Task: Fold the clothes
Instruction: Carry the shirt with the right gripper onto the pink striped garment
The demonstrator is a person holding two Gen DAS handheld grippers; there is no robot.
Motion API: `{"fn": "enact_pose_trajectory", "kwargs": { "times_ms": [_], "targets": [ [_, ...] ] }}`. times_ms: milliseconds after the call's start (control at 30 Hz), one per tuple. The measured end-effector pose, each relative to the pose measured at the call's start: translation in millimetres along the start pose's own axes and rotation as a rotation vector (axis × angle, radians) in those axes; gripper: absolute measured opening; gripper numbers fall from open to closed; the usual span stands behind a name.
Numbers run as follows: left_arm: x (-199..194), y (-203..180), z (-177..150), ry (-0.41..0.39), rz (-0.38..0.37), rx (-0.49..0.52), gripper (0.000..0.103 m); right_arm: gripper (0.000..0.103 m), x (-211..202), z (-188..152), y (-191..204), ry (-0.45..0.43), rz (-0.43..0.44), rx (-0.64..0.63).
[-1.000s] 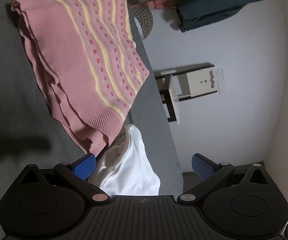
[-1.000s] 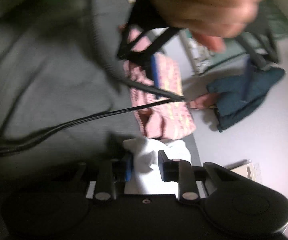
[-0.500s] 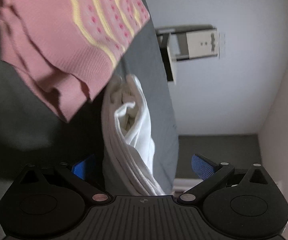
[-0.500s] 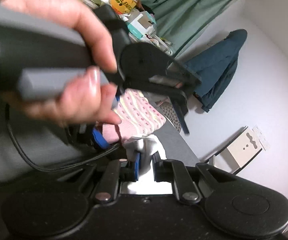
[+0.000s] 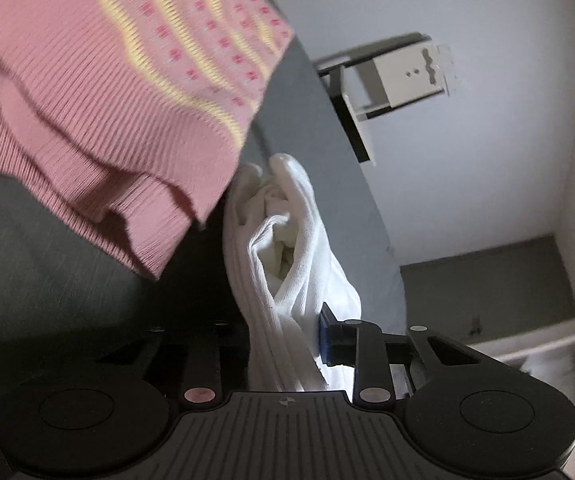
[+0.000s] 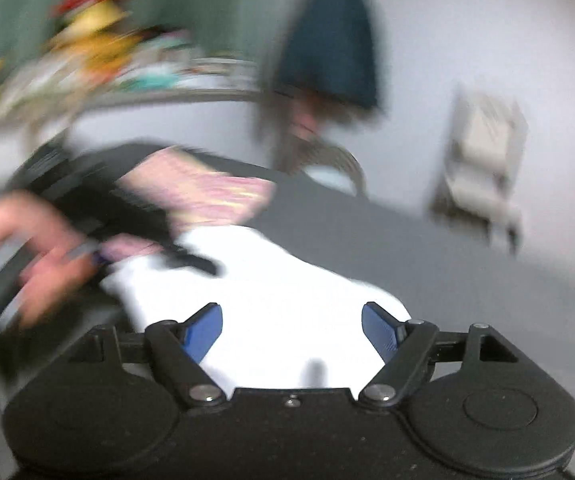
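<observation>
Lying bunched on the dark grey table (image 5: pixel 327 152), near its right edge: a white garment (image 5: pixel 287 248), soft, light and limp, likely sagging and slipping wherever not supported. Resting just left of it and partly overlapping: a pink knitted garment (image 5: pixel 119 92) with yellow wavy stripes, already folded in layers, thicker and probably less slippery.

Closing on a thick fold of the white cloth: the left gripper (image 5: pixel 287 344), jaws pressed against the fabric from both sides. Hovering over the near part of the same white cloth: the right gripper (image 6: pixel 292 330), jaws spread wide and holding nothing. Appearing blurred at the left of the right wrist view: a hand (image 6: pixel 35 256).

Probably best taken by an edge or corner, not by the bunched middle, so as to spread flat before folding.
</observation>
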State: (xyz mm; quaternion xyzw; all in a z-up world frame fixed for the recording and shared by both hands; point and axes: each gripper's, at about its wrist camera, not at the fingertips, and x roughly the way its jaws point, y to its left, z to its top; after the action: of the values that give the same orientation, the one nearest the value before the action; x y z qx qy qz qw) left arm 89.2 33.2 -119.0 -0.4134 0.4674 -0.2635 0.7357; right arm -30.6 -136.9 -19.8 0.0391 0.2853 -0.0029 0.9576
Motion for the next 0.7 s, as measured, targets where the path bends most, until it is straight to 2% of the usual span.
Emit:
{"fn": "enact_pose_trajectory", "kwargs": {
  "times_ms": [67,133,200,267,367,433,533,600,700],
  "targets": [
    [-3,-4,2,-0.005,0.01,0.032,0.027,0.074,18,-1,-53,0.085,0.042,0.217],
    [-6,-5,5,-0.009,0.015,0.045,0.027,0.07,39,-2,-85,0.146,0.128,0.353],
    [-8,-6,8,-0.008,0.019,0.058,0.027,0.069,59,-7,-106,0.207,0.185,0.504],
    [-10,-8,9,-0.008,0.025,0.076,0.027,0.057,77,-19,-122,0.274,0.231,0.663],
    [-12,-13,11,-0.009,0.038,0.114,0.025,0.052,87,-44,-129,0.267,0.295,0.835],
    [-14,-16,9,-0.02,0.041,0.141,0.025,0.045,90,-48,-130,0.248,0.307,0.877],
    [-19,-28,10,-0.043,0.038,0.194,0.024,0.022,94,-58,-132,0.222,0.335,0.966],
    [-25,-38,9,-0.067,0.037,0.244,0.023,0.019,85,-55,-130,0.182,0.348,0.959],
    [-46,-55,17,-0.135,0.031,0.32,0.023,0.018,70,-29,-114,0.109,0.372,0.888]
  ]
}}
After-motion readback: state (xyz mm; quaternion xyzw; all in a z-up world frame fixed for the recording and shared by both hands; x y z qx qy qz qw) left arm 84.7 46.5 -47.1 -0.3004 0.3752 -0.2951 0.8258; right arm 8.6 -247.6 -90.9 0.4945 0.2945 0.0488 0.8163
